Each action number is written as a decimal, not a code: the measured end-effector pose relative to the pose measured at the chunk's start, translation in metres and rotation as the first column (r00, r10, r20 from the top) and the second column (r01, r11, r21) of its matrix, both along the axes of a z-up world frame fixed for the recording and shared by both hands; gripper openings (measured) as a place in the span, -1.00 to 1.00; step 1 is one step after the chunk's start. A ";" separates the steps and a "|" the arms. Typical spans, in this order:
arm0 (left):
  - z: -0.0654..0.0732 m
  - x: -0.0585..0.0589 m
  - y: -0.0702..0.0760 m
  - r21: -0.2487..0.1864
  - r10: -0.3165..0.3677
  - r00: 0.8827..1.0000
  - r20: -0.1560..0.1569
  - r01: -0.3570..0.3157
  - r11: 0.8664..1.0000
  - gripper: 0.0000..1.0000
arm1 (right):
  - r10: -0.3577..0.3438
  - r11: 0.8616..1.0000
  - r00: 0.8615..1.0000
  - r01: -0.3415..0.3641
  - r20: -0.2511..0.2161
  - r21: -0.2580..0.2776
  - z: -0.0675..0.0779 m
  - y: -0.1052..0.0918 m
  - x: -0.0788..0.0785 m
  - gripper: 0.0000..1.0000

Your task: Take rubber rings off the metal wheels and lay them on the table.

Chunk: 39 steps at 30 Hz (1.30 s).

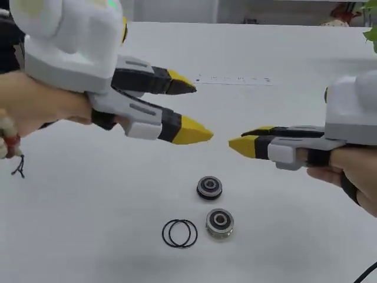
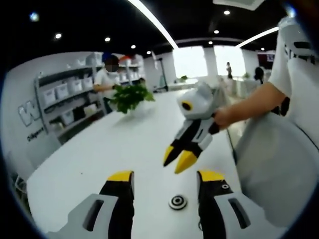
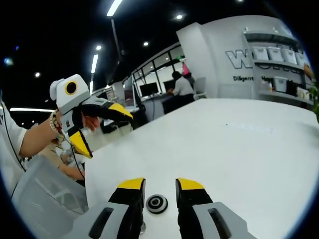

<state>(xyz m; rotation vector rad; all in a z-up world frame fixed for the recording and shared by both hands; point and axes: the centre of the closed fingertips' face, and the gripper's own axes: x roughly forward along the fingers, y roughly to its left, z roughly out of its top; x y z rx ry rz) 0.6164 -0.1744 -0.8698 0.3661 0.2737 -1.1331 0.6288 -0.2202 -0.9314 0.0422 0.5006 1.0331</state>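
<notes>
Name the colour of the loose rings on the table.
Black rings; the head view shows them best.

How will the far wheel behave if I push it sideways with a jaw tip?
The far wheel lies flat on the table, so it likely slides rather than rolls. It looks metal, so it is probably stiff and heavy for its size. Its dark rim looks rubber-ringed, so it may drag instead of skidding.

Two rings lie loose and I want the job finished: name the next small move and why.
Probably lower the left gripper, jaws open, onto the farther wheel: its rim looks dark with rubber, while the nearer wheel shows bare metal beside the two loose rings. Neither wheel is gripped yet.
</notes>
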 end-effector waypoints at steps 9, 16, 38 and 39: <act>-0.031 0.004 -0.010 -0.043 0.064 0.997 -0.045 -0.066 0.997 -0.21 | 0.010 1.000 0.997 -0.011 -0.071 -0.010 -0.023 0.001 -0.002 -0.57; -0.063 0.008 -0.007 -0.048 0.120 0.989 -0.085 -0.124 0.991 -0.29 | 0.047 0.996 0.994 -0.054 -0.096 -0.074 -0.043 0.004 -0.011 -0.57; -0.127 0.000 -0.022 0.109 0.119 0.987 -0.111 -0.107 0.988 -0.52 | 0.099 0.968 0.989 -0.121 -0.112 -0.219 -0.085 0.009 -0.026 -0.57; -0.128 0.001 -0.021 0.108 0.127 0.985 -0.119 -0.115 0.988 -0.52 | 0.100 0.967 0.989 -0.122 -0.110 -0.222 -0.085 0.009 -0.026 -0.57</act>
